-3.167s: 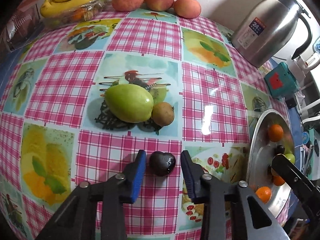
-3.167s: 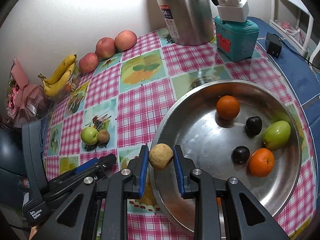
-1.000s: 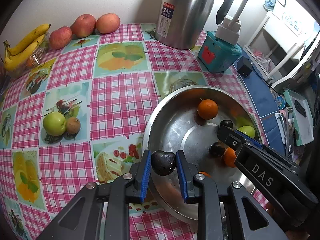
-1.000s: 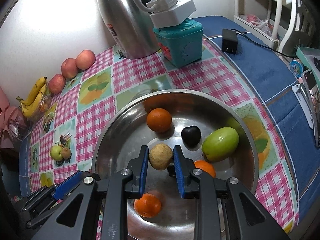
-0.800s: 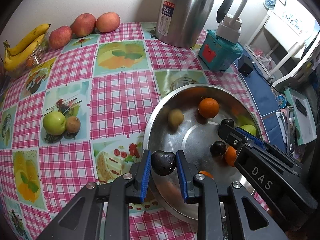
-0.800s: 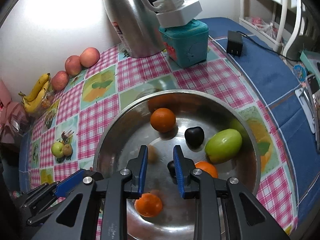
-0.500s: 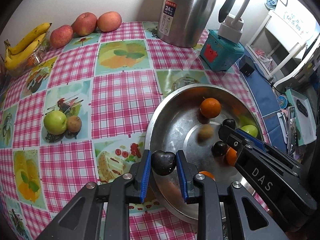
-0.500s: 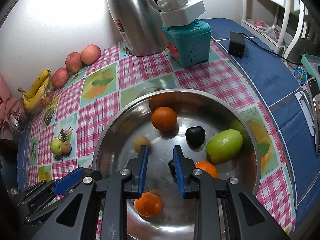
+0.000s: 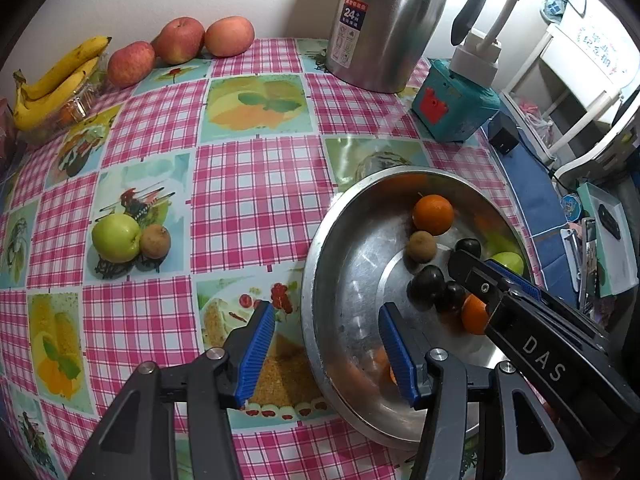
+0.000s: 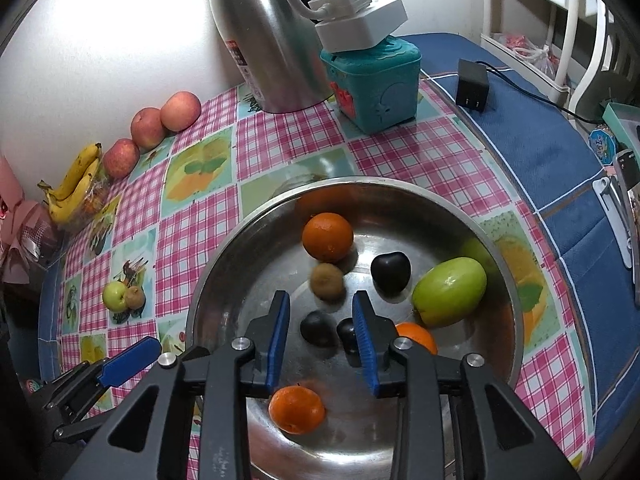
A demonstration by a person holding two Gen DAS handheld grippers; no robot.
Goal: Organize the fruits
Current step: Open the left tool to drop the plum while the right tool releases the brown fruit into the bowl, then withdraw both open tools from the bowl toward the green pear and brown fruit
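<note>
Both the left gripper (image 9: pixel 326 344) and right gripper (image 10: pixel 322 334) are hanging over the steel bowl (image 10: pixel 516 320), jaws just opening, gripping nothing.

Bowl (image 10: pixel 224 256): near rim cut off behind right gripper (image 10: pixel 322 338) arms; one dark plum (image 10: pixel 347 334) half hidden by its pad. In left view, bowl's far-side orange (image 9: pixel 474 314) and green fruit (image 9: pixel 508 260) mostly covered by that gripper's body. Kettle (image 9: pixel 384 20) top cropped. Brown fruit (image 10: pixel 327 280) blurred.
</note>
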